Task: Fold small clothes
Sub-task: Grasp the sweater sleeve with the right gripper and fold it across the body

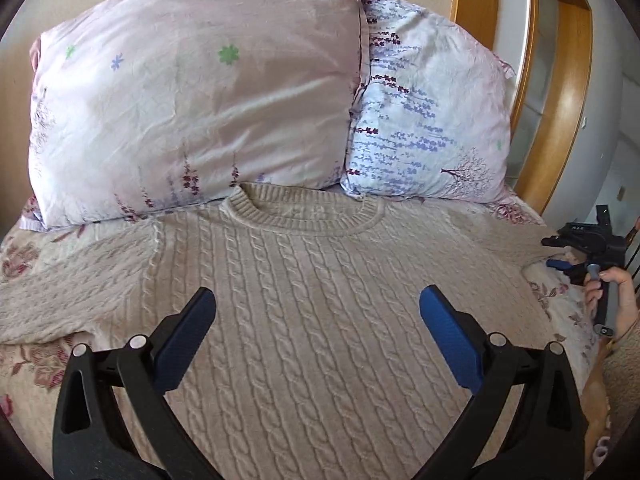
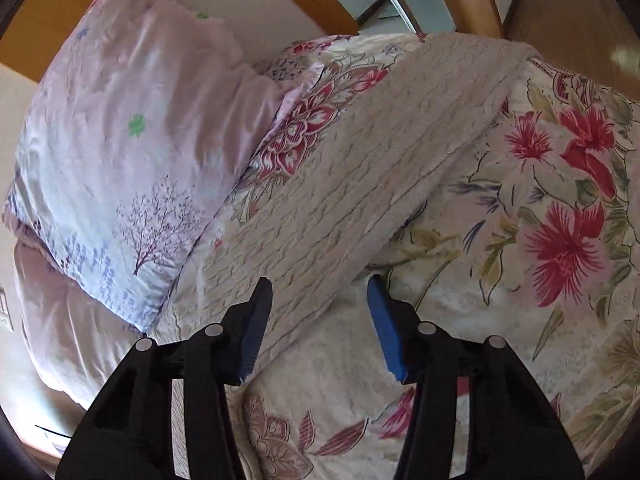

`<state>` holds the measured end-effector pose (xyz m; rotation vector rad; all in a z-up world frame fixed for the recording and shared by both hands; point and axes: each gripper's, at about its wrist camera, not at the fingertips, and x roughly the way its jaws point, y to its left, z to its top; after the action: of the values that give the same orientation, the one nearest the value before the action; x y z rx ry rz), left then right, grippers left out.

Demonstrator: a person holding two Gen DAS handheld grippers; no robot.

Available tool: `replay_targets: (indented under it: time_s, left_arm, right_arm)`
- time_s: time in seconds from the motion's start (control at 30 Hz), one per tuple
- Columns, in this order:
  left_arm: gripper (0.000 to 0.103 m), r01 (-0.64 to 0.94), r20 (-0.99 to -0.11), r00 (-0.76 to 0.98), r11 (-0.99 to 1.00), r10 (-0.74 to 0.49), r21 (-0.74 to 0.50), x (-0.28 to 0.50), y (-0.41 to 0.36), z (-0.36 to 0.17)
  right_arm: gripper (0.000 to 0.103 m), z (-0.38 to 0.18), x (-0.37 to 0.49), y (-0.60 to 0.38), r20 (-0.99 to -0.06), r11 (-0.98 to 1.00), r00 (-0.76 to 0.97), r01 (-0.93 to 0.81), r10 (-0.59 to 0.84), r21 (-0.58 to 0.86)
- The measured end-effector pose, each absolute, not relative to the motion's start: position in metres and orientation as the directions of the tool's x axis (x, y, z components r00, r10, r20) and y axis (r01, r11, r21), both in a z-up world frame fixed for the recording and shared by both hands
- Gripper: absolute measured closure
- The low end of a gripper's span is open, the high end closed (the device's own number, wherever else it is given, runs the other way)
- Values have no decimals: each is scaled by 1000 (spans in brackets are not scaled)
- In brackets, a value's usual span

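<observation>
Only left view shows sweater [image 1: 312, 280] collar (right: sleeve [image 2: 360, 168] alone).

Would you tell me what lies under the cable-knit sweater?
The sweater lies flat on a floral bedspread, visible around its sleeves. Its collar touches two pillows. Whatever is beneath its body is covered.

A bed [image 1: 554, 304] covered in a cream floral bedspread [image 2: 560, 208] carries a beige cable-knit sweater [image 1: 320, 292], laid flat with its neckline toward the head edge and its sleeves spread toward both side edges. Two pale lilac pillows [image 1: 192, 112] with lavender-sprig and tree prints sit side by side along the head edge, against a wooden headboard [image 1: 560, 100].
</observation>
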<state>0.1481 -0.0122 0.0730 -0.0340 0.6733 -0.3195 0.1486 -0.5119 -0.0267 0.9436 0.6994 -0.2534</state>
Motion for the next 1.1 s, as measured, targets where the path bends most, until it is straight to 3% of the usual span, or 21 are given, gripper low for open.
replay_targets:
  time_s: [0.1,0.27,0.47,0.7,0.93,1.1]
  left_arm:
    - [2,277,-632,709,948,-312,-157,159,-16,63]
    - [2,276,-638,710,951,-298,-138,164,-15,56]
    - [2,296,-644,693,942,-326,-158,168,-14,54]
    - [2,283,-622,710,942,-331,-179,166,-5,56]
    - [2,252,-614,703,933,-358,-255,166,8,56]
    - [2,255,-616,694,928,-372,-273,162,10,54]
  right_arm:
    - [59,-26,150,-527,-647,557,762,519,44,649]
    - [83,-33,144,-554,-632,492,774,560,-23,667]
    - [92,-28,147,-549,-644,557,761,569,-77,605]
    - [93,14,153,-516,-586,716,793,505,-166,481]
    - [94,56,165,-425,-485,873,874,225,15,433]
    - [94,37,185,-338,-556,919,801,21,221,394]
